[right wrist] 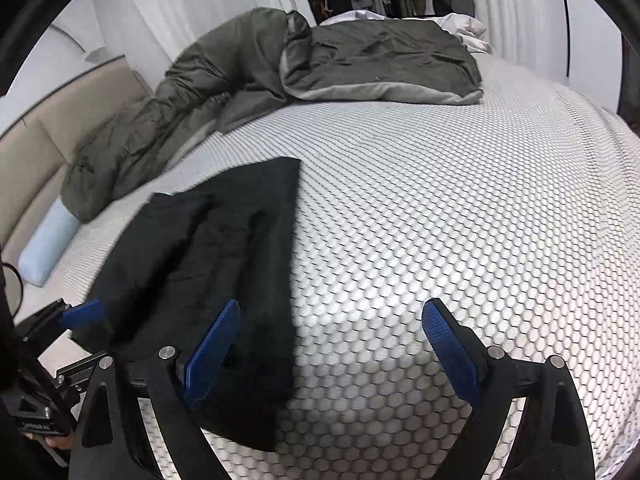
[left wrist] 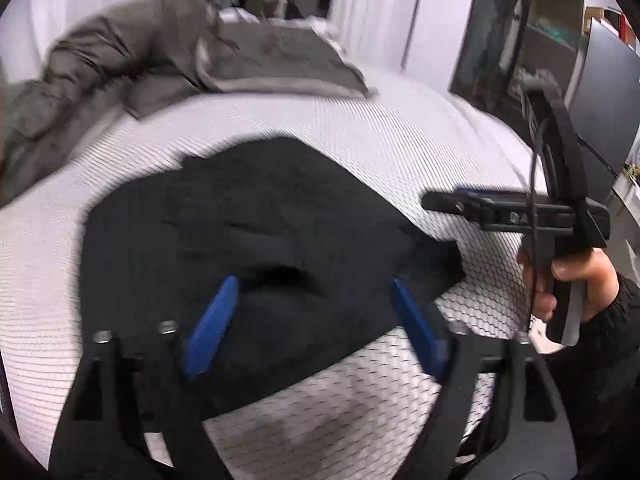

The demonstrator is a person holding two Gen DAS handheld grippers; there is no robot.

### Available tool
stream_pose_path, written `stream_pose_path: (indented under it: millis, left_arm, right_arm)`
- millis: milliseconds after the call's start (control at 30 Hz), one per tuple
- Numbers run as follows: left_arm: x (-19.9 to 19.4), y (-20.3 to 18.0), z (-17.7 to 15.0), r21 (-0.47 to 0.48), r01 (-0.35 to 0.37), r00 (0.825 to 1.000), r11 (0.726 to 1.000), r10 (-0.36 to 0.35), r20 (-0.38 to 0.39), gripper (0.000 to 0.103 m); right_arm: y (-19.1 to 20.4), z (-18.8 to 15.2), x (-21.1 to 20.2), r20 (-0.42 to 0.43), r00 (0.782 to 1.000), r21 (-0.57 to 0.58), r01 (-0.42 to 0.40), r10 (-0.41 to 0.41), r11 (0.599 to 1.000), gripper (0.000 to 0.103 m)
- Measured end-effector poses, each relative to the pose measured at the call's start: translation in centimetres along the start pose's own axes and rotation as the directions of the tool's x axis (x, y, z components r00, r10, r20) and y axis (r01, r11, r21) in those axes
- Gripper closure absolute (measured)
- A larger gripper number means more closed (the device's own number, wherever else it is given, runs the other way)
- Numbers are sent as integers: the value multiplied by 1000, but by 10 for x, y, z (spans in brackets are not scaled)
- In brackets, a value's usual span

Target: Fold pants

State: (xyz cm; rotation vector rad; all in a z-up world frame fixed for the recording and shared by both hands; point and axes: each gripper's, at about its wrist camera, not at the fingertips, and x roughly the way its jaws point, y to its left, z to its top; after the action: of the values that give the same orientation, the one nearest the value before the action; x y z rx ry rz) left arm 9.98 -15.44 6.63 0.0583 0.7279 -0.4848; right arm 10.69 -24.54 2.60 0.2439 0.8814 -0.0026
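1. The black pants [right wrist: 208, 264] lie folded on the bed [right wrist: 440, 208], apart from the grey duvet [right wrist: 360, 60].
2. Left tool [left wrist: 312, 316] gapes wide, empty, above them.
3. Right tool [right wrist: 332, 340] gapes empty; only the left view shows the hand [left wrist: 568, 280] gripping it.

Both the left gripper [left wrist: 312, 304] and right gripper [right wrist: 332, 328] hover with fingers spread, gripping nothing.

pants [right wrist: 208, 264]: black | bed cover [right wrist: 440, 220]: white, dark honeycomb pattern | duvet [right wrist: 380, 60]: grey-green | tool pads [right wrist: 212, 352]: blue
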Motion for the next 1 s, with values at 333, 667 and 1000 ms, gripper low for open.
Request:
stream_pose_path:
  millis: [333, 667, 1000]
  left_arm:
    - [-9, 115, -19, -203, -281, 958, 938, 286, -8, 5]
    - [34, 167, -59, -159, -360, 927, 919, 333, -173, 5]
    - [20, 159, -63, -158, -350, 931, 923, 324, -167, 5]
  right_arm:
    - [80, 3, 13, -33, 980, -145, -201, 198, 969, 14]
    - [184, -19, 72, -50, 998, -462, 18, -46, 887, 14]
    - [57, -2, 7, 70, 990, -68, 124, -119, 990, 10]
